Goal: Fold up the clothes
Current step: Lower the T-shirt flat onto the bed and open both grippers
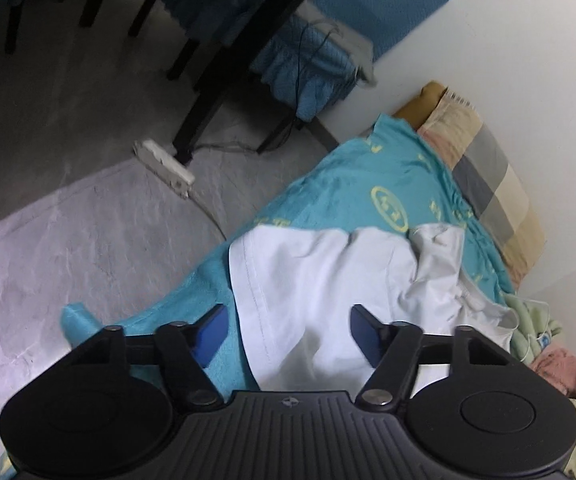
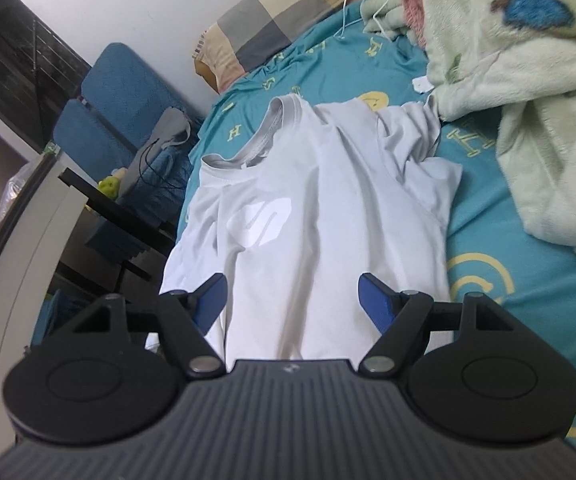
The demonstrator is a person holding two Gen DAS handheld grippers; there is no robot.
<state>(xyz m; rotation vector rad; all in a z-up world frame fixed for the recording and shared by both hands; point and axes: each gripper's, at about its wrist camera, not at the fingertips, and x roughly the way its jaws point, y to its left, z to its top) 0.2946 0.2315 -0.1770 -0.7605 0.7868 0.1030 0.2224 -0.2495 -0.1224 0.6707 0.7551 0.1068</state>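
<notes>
A white T-shirt (image 2: 311,208) lies spread face up on the teal bed sheet (image 2: 487,248), its grey collar (image 2: 264,132) toward the pillow and a pale logo on the chest. My right gripper (image 2: 291,300) hovers open over the shirt's lower part, nothing between its blue fingers (image 2: 371,300). In the left wrist view the same T-shirt (image 1: 319,280) shows its hem edge near the bed's side, one sleeve bunched at the far end. My left gripper (image 1: 288,332) is open above that hem edge, holding nothing.
A checked pillow (image 2: 264,28) lies at the head of the bed. A fluffy green blanket (image 2: 527,100) is heaped to the right of the shirt. Beside the bed are grey floor (image 1: 88,220), a white power strip (image 1: 164,164) and a blue-cushioned chair (image 1: 307,68).
</notes>
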